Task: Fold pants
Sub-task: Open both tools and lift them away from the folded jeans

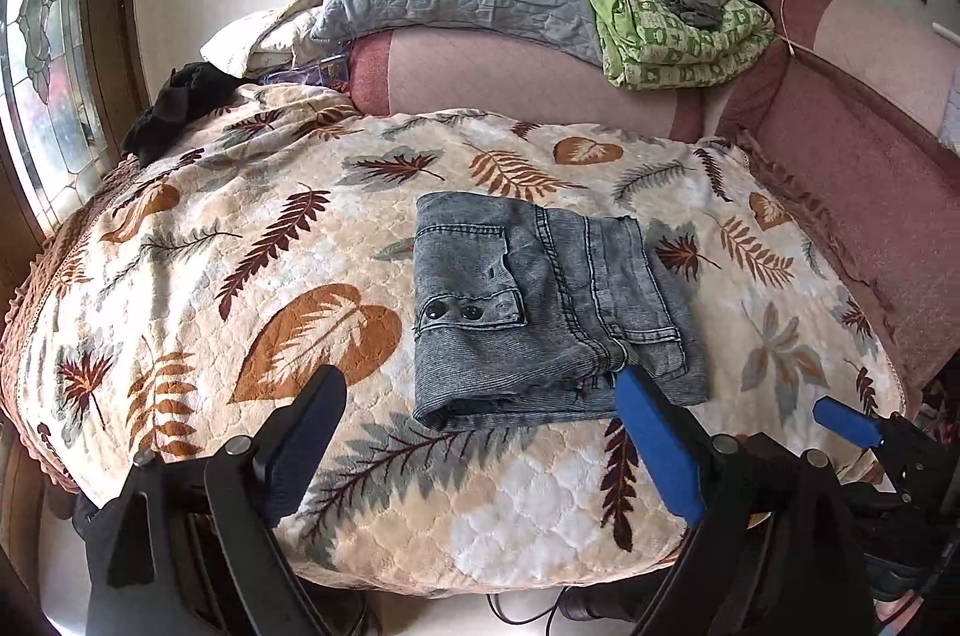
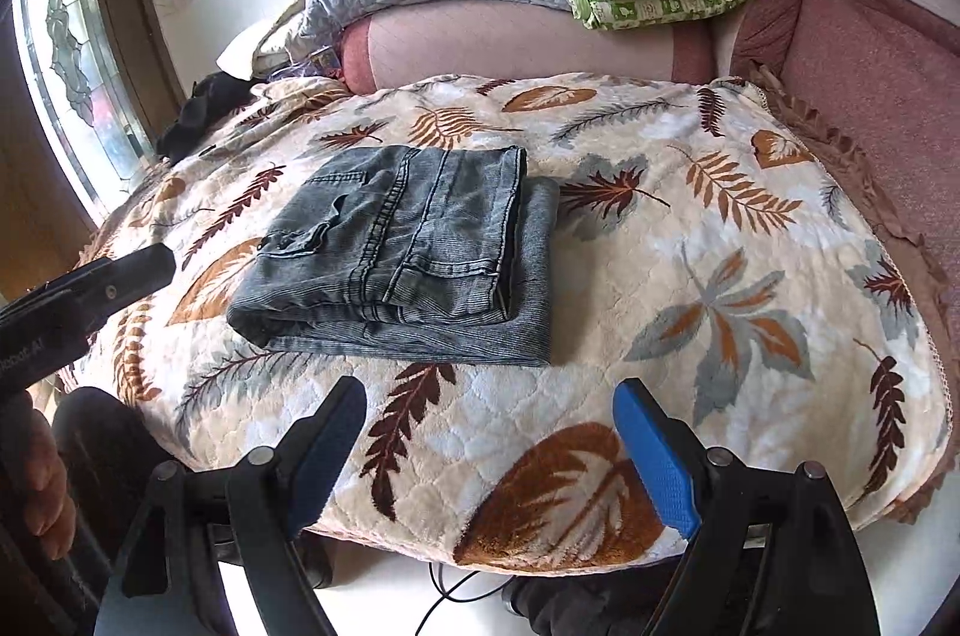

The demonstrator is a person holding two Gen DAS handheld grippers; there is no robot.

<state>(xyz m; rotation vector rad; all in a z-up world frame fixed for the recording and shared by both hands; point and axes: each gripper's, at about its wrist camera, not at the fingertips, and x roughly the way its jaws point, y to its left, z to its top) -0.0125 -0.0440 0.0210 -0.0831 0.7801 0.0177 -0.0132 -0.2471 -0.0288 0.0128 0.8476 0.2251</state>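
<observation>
The left gripper (image 1: 480, 396) had its jaws spread wide and grasping nothing. Its right fingertip sat against the near edge of the pants (image 1: 552, 312) in the picture, but whether it touched the cloth or hovered above it could not be told. The right gripper (image 2: 489, 411) also had its jaws released and empty, with bare blanket (image 2: 750, 396) between them and the denim.

In the left wrist view the pants lay just ahead of the jaws, right of center. In the right wrist view the pants (image 2: 408, 252) lay ahead and to the upper left, a little apart. So the left gripper was the nearer one. The bundle looked already folded into a squat stack, about as deep as wide, so no clear long axis showed. A thick folded edge faced the cameras and a lower layer stuck out on the right side. Judging by this, the folding was done or nearly so.

How many layers lay underneath was hidden. The right gripper showed only as a blue tip at the left view's lower right, and the left as a dark finger at the right view's left edge.
</observation>
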